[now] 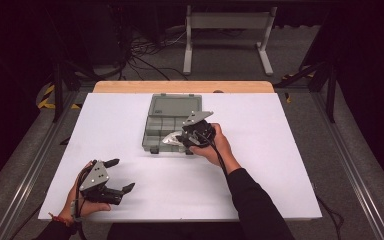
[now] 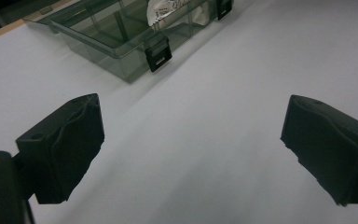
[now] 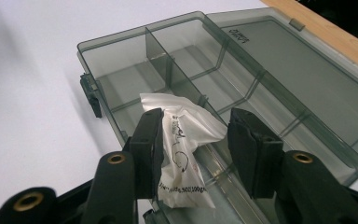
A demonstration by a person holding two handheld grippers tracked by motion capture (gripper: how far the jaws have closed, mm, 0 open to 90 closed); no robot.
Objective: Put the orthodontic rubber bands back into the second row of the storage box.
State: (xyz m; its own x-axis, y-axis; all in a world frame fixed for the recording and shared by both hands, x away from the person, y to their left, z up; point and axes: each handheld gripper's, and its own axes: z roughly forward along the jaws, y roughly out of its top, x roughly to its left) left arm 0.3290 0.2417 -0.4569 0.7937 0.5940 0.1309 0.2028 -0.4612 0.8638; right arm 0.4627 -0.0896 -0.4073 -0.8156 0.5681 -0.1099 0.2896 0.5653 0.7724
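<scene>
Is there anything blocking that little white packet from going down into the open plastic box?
Nothing visible does. The white packet sits between the right gripper jaws, right over a compartment of the open box. The lid lies flat behind, and the dividers stand beside it, not under it.

We see the organiser box [image 3: 223,60] as smoky, see-through plastic, smooth and faintly glossy, with opaque black plastic latches [image 2: 157,52]; the packet [image 3: 186,140] in it looks like thin white film, crinkled and shiny, with black print; the table sheet [image 1: 280,165] reads as matt white and smooth, and a strip of pale bare wood [image 1: 180,87] edges its far side; the right gripper [image 3: 196,149] has matt black jaws with brass-coloured rivets; the left gripper [image 2: 191,154] carries rough, dull black pads.
</scene>
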